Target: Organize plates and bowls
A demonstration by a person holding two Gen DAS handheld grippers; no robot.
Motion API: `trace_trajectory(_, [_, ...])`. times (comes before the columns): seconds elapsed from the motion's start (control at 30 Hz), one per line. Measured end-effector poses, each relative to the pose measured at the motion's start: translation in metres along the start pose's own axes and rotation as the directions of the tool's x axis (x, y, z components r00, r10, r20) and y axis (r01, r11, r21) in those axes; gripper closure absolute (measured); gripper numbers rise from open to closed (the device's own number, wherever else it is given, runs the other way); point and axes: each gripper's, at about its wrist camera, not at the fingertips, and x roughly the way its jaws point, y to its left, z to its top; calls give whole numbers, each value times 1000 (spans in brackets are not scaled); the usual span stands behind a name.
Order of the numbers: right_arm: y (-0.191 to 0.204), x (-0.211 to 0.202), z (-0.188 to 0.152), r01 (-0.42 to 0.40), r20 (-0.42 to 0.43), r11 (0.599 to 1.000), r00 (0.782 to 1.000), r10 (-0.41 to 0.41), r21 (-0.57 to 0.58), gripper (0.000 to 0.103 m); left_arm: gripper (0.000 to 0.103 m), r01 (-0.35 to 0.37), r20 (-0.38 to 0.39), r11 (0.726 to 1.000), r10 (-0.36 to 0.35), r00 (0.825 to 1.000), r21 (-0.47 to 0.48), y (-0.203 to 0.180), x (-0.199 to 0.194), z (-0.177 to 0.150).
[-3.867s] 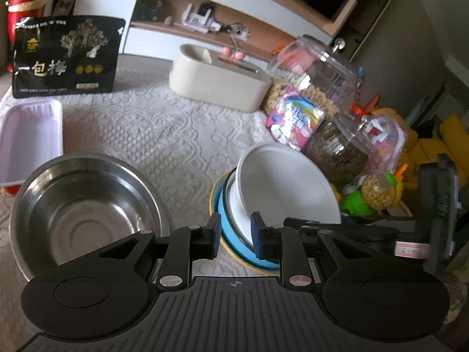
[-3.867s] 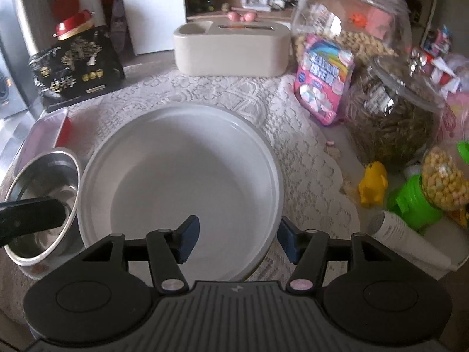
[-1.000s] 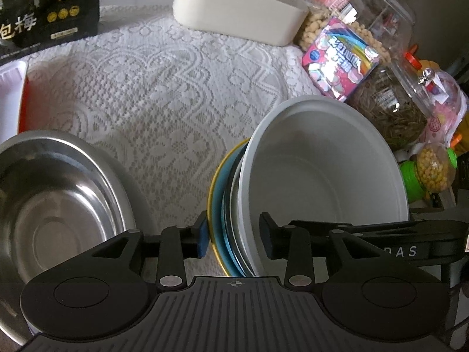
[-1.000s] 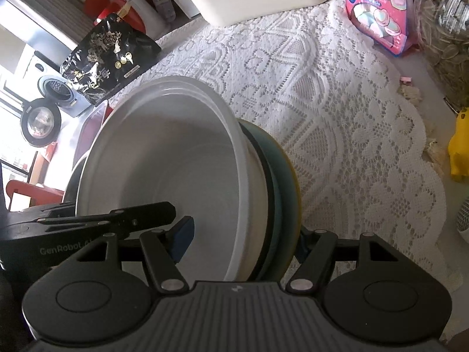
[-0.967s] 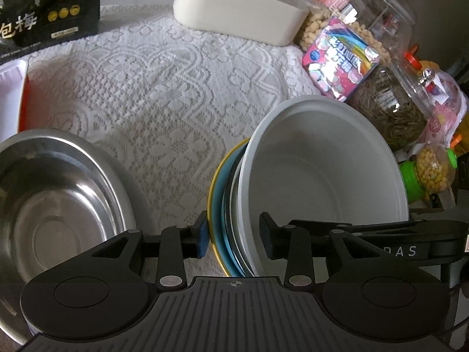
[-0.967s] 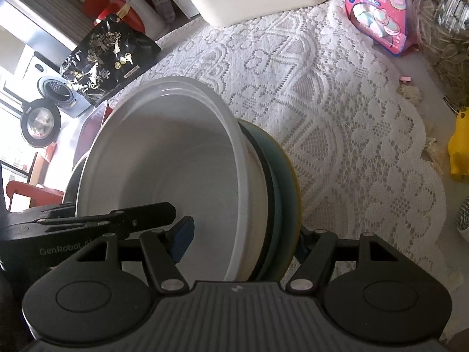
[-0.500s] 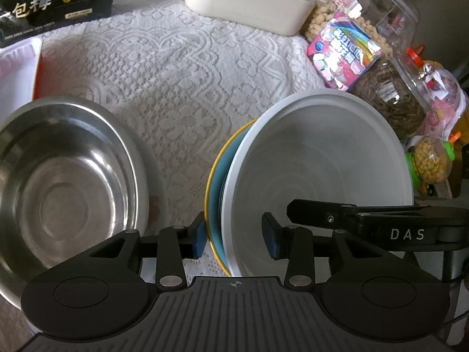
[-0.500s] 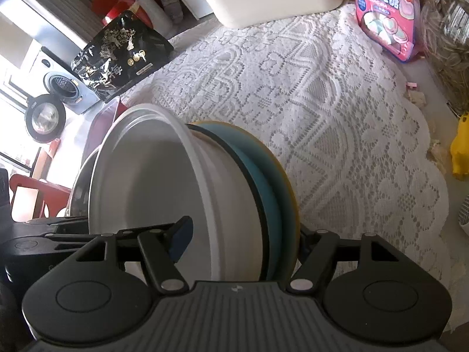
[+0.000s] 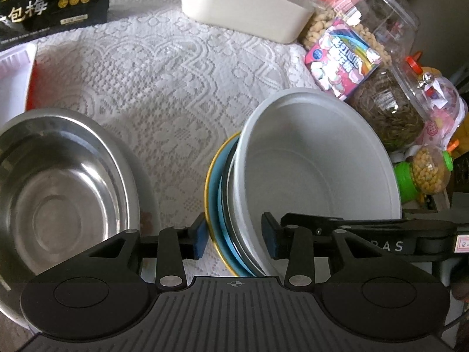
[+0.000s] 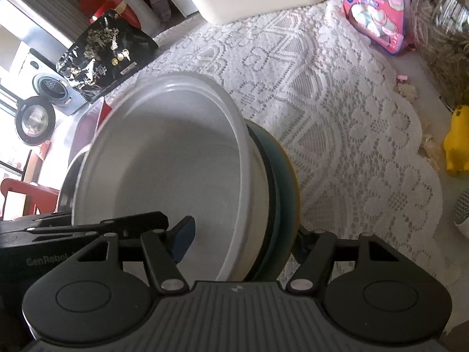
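White bowl (image 9: 316, 158) nested on plates (image 9: 218, 205), flat on the surface (image 9: 164, 88) earlier, now tipped on edge (steel bowl (image 9: 58, 190) alongside). Left tongs (image 9: 234, 236) pinch this rim; right tongs (image 10: 243, 239) closing astride it, contact unclear. Likely a 2-handed lift.

Deep white bowl (image 9: 319, 158) tilted up on edge, nested against a blue plate (image 9: 221, 205) with a yellow rim (a dark dish edge sandwiched between them), empty steel bowl (image 9: 58, 193) sitting flat on the lace cloth beside the stack
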Motion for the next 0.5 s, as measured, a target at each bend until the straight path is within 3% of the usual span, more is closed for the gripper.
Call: trace_trajectory(0.5, [-6,6,-1,-72,-41,996,996,74,49,35,63,17,-17,999,-17,1000,-42,7,8,4])
